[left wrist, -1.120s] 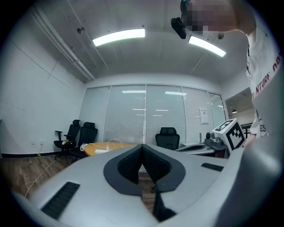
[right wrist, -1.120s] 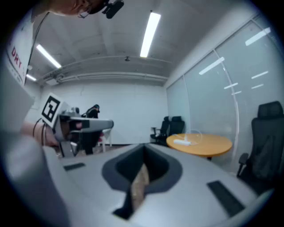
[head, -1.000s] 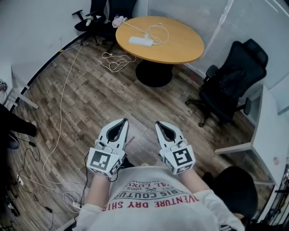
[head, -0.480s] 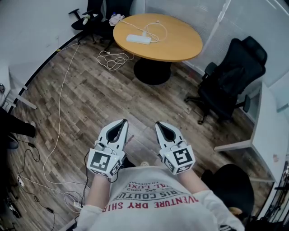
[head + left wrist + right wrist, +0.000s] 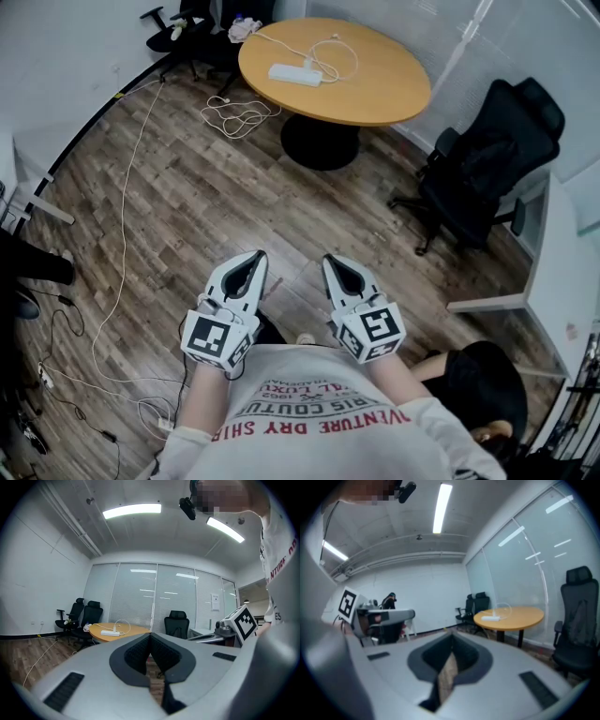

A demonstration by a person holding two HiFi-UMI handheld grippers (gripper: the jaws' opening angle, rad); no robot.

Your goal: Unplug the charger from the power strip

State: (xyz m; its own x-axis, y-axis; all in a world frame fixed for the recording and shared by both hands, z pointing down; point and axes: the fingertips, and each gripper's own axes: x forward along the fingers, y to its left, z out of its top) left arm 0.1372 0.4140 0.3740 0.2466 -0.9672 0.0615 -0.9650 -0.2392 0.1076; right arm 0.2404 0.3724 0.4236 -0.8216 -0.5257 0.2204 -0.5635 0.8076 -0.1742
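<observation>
A white power strip (image 5: 294, 74) is seen lying on the round wooden table (image 5: 375, 89), toward its far-left part, with the charger (image 5: 307, 66) plugged into it and its white cable looped beside it on the tabletop. Both grippers are held well short of the table, over the wooden floor. The left gripper (image 5: 255, 258) is seen with its jaws closed together and nothing between them; the right gripper (image 5: 330, 261) is likewise closed and empty. A black office chair (image 5: 487, 169) is placed to the table's right.

Light-grey shirt (image 5: 314, 412) (red lettering); white left gripper (image 5: 254, 255), right gripper (image 5: 330, 259); black-white marker cubes (image 5: 210, 336)
</observation>
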